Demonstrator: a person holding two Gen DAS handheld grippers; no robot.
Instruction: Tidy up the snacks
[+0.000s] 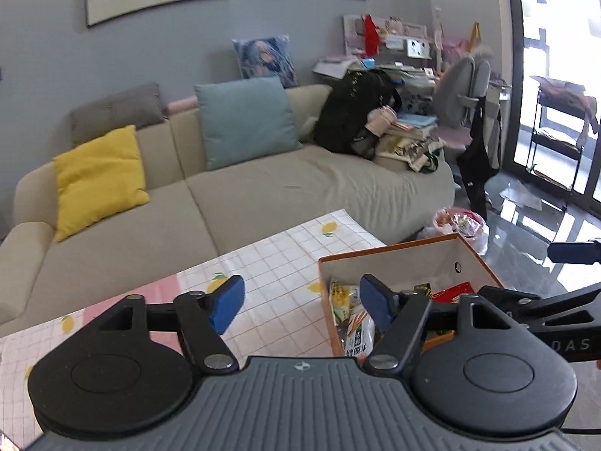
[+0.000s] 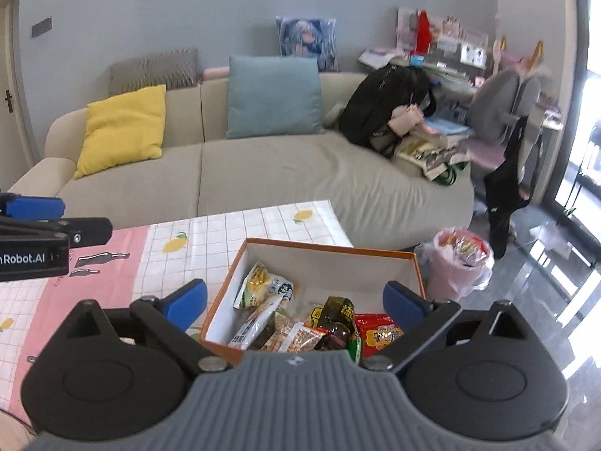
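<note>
The left gripper (image 1: 302, 306) hangs with blue pads spread, nothing between them; right of it the orange-rimmed cardboard box (image 2: 323, 259) on the checked lemon-print tablecloth (image 2: 225, 236) holds the snack packets (image 2: 300, 323); the right gripper (image 2: 295, 302) gapes empty above it

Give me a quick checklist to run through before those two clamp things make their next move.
1. Left hand-held gripper empty, jaws apart: ok.
2. Right hand-held gripper empty, jaws apart: ok.
3. Orange box sits on the tablecloth, open side up: ok.
4. Snack packets lie inside the box: ok.
5. No snacks left on the visible tablecloth: ok; the rest of it: cannot tell.
6. Grippers apart from each other: ok.
</note>
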